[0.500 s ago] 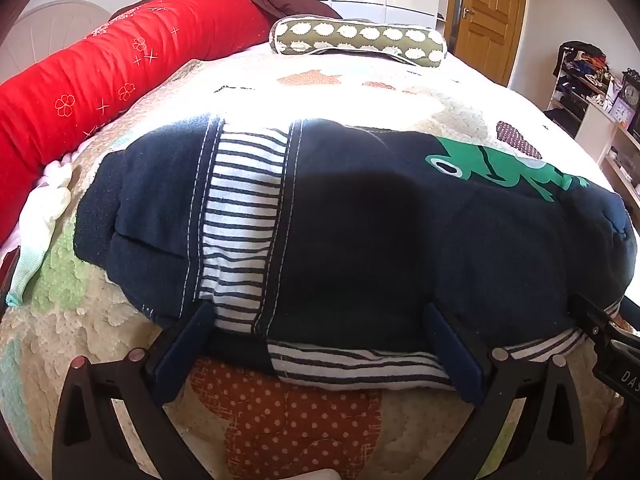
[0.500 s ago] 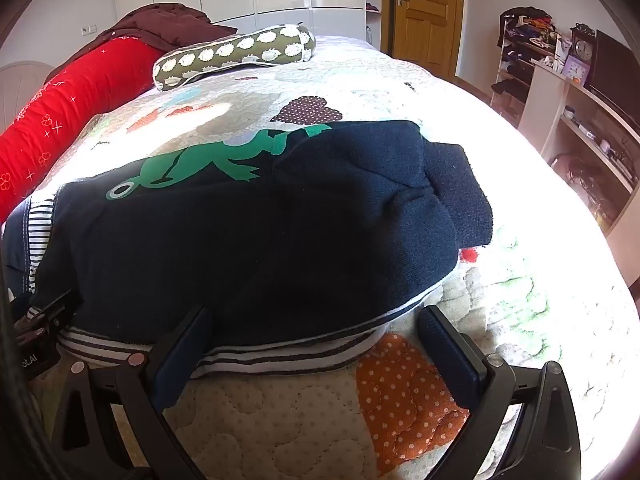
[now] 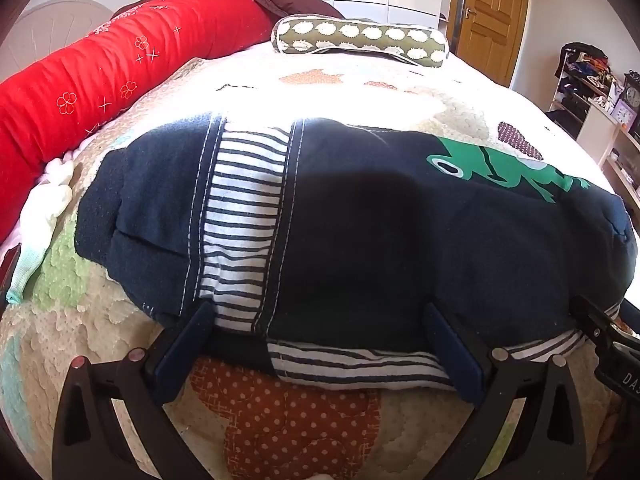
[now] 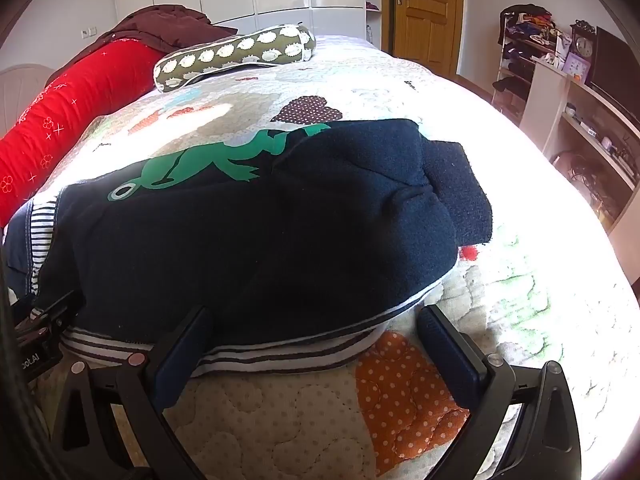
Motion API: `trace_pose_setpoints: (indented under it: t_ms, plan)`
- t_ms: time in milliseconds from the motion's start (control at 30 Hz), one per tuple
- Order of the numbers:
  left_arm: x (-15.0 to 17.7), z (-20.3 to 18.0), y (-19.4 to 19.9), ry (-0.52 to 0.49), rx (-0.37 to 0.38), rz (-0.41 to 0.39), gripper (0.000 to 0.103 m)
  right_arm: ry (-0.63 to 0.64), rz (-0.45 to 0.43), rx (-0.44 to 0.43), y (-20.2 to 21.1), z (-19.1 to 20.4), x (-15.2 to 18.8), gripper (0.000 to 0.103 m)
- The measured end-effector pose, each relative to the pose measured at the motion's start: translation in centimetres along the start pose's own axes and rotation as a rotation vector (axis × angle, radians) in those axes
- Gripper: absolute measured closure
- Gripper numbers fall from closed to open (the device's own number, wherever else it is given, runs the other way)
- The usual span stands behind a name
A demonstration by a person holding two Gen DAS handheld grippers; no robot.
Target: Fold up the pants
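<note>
Both hand-held grippers sit at the near edge of the pants, jaws spread wide and gripping nothing. On the left hand-held gripper [image 3: 316, 328] the 2 fingers straddle the striped waistband; on the right hand-held gripper [image 4: 312, 330] 1 finger overlaps the striped hem and the other rests on the quilt [image 4: 280, 420]. Navy pants [image 3: 360, 240] with a green frog print lie spread across the bed, near a red bolster [image 3: 100, 80] and a spotted pillow [image 3: 360, 38].

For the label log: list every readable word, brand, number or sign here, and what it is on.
"DAS": white letters, cut off by the frame edge, on the right tool.
"oot.AI": white letters, start hidden, on the left tool.
Clock faces on the shelf: numerals too small to read.
Pants: frog picture, no text.
</note>
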State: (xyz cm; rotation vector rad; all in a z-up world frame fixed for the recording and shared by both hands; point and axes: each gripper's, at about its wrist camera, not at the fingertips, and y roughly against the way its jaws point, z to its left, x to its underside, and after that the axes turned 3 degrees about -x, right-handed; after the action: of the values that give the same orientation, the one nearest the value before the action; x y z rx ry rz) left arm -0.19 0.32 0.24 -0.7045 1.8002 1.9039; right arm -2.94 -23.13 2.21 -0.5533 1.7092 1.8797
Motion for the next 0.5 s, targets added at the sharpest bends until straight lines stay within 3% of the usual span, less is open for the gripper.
trace_pose_setpoints:
  t_ms: [267, 500]
  plan:
    - [0.3, -0.4, 0.3, -0.002, -0.013, -0.003, 0.000, 0.025, 0.040, -0.064, 0.2, -0.6, -0.3, 0.000]
    - [0.4, -0.4, 0.3, 0.001, -0.006, -0.010, 0.000, 0.061, 0.022, -0.025, 0.6, 0.0, 0.5, 0.000]
